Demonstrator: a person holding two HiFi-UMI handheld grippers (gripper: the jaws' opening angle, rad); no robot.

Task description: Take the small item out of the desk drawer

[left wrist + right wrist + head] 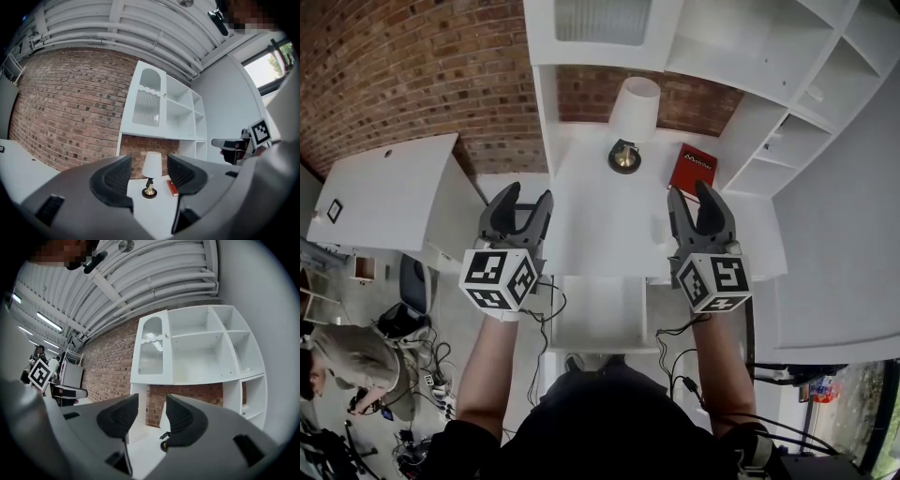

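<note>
- the left claw [528,199] is spread, with nothing between its two dark fingers; through the gap its own view shows only the desk top and the lamp far beyond.
- the right claw [689,195] is spread as well, and nothing sits between its fingers; its view looks across the desk at the white shelves.
- both claws point level and away from the person, side by side and well apart, each with its marker cube [499,278] at the back, near the hand.
- the left forearm [487,366] and the right forearm [719,375] reach straight forward, roughly parallel, with the wrists not bent to either side; thin cables [667,361] hang beneath them.
- the drawer [602,314] stands pulled out from the desk's front edge, lower than the claws and between the two forearms; only white shows inside it, and the small item cannot be made out in any view.
- the desk [600,234] is white; the claws hover over its near part, one towards each side.
- further back, a lamp [634,111] with a white shade and a brass foot stands upright, and a red book [692,169] lies just to its right.
- white shelves [787,141] rise behind and to the right, against a brick wall [412,75].
</note>
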